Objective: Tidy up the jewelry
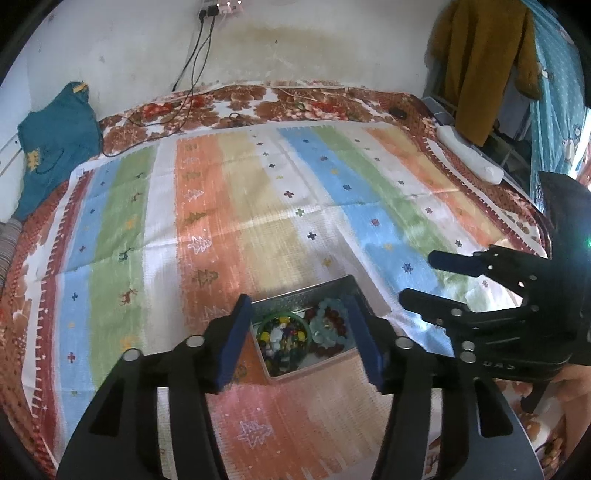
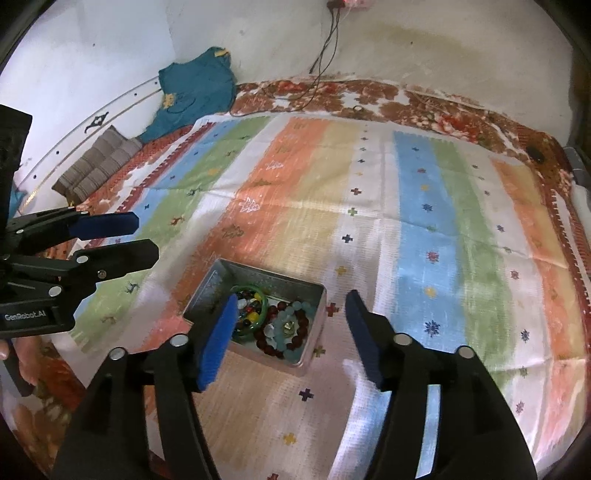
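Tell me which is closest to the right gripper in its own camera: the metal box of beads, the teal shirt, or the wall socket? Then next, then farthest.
From the right gripper:
1. Metal box, just beyond the fingertips, on the striped cloth.
2. Teal shirt, far left, against the wall.
3. Wall socket, top of the wall, farthest.

Soft even light, slight blur, fisheye-bent edges.
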The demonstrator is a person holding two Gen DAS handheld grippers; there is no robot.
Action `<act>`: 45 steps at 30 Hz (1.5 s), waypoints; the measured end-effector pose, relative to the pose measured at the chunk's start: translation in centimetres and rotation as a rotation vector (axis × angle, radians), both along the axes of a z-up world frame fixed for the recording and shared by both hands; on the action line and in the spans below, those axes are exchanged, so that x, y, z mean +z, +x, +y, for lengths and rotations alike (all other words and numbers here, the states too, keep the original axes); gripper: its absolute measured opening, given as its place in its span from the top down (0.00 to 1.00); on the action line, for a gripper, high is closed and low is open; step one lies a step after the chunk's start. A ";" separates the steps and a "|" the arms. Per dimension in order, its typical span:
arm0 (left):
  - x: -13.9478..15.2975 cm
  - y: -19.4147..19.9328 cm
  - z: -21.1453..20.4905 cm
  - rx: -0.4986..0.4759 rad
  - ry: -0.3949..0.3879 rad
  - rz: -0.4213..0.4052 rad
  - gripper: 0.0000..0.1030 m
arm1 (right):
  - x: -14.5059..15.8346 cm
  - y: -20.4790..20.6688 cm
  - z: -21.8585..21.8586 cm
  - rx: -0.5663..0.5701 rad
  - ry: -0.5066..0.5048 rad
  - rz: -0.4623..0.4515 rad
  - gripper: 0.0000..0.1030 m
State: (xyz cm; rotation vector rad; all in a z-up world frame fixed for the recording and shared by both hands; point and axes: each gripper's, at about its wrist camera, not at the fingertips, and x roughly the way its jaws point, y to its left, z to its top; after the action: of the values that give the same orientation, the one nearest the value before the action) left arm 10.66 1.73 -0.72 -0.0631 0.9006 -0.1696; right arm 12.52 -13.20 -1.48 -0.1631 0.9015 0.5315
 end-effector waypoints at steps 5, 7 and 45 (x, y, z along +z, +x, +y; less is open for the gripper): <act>0.2 -1.3 0.2 0.014 0.006 -0.016 0.32 | 0.8 -1.6 -0.6 -0.005 0.008 -0.043 0.31; 0.3 -2.0 0.1 0.017 0.013 -0.026 0.29 | 1.1 -2.3 -1.1 -0.011 0.025 -0.055 0.28; -0.4 -9.8 -0.4 0.082 0.087 -0.097 0.06 | 2.5 -9.5 -3.6 0.004 0.067 -0.191 0.06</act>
State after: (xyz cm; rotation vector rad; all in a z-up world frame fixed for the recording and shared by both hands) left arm 0.81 1.30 -1.09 -0.0112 0.8064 -0.0567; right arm 2.98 -16.79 0.97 -0.1521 0.6968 0.5396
